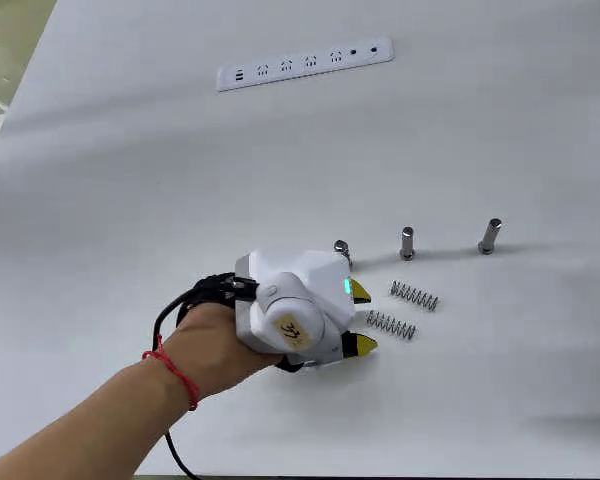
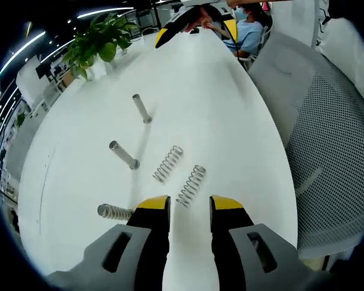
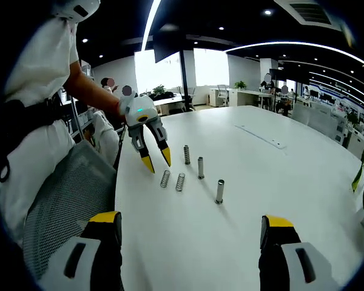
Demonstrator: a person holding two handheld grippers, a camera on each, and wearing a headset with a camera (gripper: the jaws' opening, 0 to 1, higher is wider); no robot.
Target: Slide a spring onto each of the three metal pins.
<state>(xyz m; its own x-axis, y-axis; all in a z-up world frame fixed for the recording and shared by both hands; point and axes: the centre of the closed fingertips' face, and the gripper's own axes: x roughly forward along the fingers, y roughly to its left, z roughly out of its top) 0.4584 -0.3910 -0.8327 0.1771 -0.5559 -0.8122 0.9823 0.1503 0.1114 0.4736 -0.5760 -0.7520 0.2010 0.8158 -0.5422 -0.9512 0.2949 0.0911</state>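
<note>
Three metal pins stand in a row on the white table (image 1: 130, 200). The nearest pin (image 2: 115, 211) (image 1: 341, 247) (image 3: 186, 154) has a spring coiled around it. The middle pin (image 1: 407, 242) (image 2: 124, 155) (image 3: 200, 167) and the far pin (image 1: 490, 236) (image 2: 141, 108) (image 3: 219, 191) are bare. Two loose springs lie beside them: one (image 1: 391, 325) (image 2: 192, 185) (image 3: 165, 178) just ahead of my left gripper (image 1: 362, 318) (image 2: 190, 206) (image 3: 157, 161), the other (image 1: 414, 295) (image 2: 168, 163) (image 3: 180, 182) past it. That gripper is open and holds nothing. My right gripper (image 3: 193, 221) (image 2: 197, 27) hangs wide open, well back from the pins.
A white power strip (image 1: 305, 62) (image 3: 261, 136) lies at the table's far side. A grey mesh chair (image 2: 327, 133) (image 3: 67, 200) stands off the table edge. A potted plant (image 2: 100, 45) sits beyond the table.
</note>
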